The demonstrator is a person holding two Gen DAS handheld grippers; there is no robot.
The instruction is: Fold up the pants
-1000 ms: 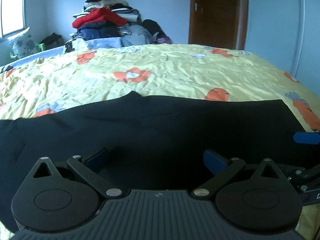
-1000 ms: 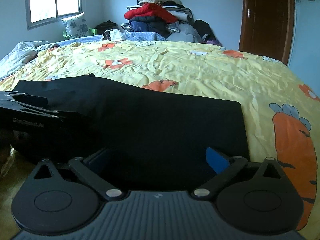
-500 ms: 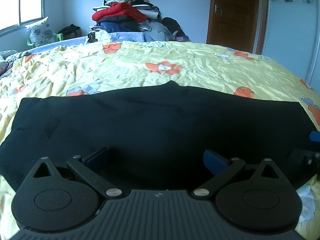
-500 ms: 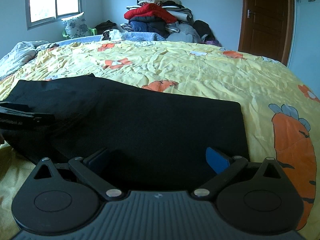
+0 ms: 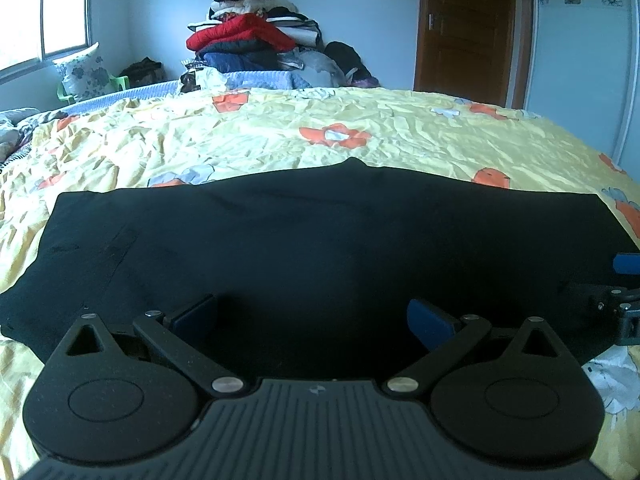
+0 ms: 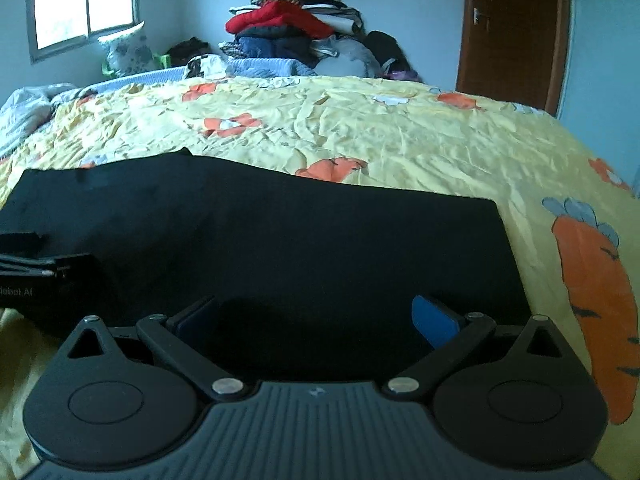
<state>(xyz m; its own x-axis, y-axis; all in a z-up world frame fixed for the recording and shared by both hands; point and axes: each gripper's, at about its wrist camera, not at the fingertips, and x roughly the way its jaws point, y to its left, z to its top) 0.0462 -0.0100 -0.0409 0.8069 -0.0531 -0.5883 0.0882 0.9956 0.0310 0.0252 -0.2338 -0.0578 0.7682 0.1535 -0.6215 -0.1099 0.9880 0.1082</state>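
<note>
From my left wrist camera, the left claw [image 5: 312, 316] sits at 6 o'clock with its blue pads spread wide and nothing between them, above the near edge of the black pants [image 5: 320, 248]. The pants lie flat across the yellow bed [image 5: 280, 136], filling the middle of the view from 9 to 3 o'clock. The right claw [image 5: 624, 280] pokes in at 3 o'clock over the pants' right end. A pile of clothes [image 5: 248, 40] stands at 12 o'clock, a door [image 5: 468, 28] at 1. From my right wrist camera, the right claw [image 6: 316, 316] is also wide open and empty at 6 o'clock, over the pants [image 6: 280, 240], whose right edge [image 6: 508, 248] runs at 3 o'clock. The left claw's body [image 6: 36, 280] shows at 9 o'clock.
</note>
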